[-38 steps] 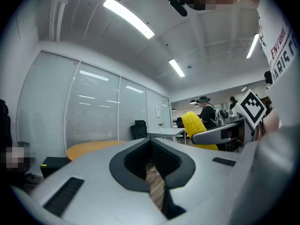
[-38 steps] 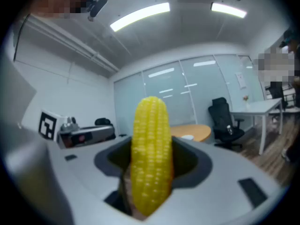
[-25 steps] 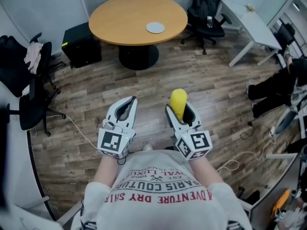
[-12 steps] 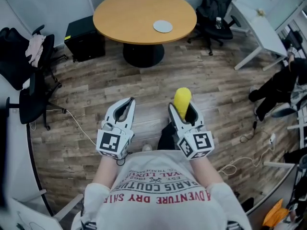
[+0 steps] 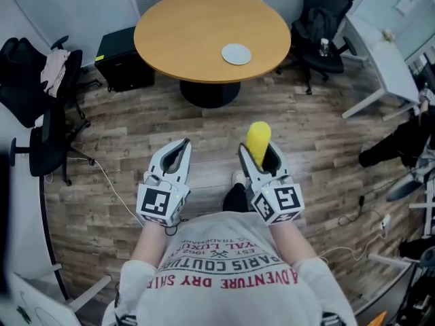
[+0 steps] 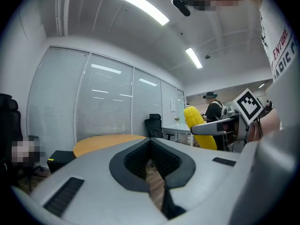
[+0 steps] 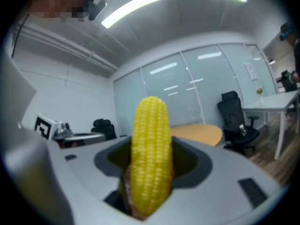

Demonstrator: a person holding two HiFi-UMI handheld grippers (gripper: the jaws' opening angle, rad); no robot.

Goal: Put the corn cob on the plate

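Corn cob (image 5: 257, 140) stays clamped in right gripper (image 5: 258, 155), table (image 5: 190, 32) nearer.

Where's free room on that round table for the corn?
The round table is bare except the plate, right of centre; its left half and near edge are free for the corn cob. Crowding is off the top: office chair at its right, black box at its left.

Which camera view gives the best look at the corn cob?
The right gripper view: the corn cob fills the centre, kernels clear, clamped in the right gripper. The head view shows only its yellow end past the jaws. The left gripper view shows it small at the right.
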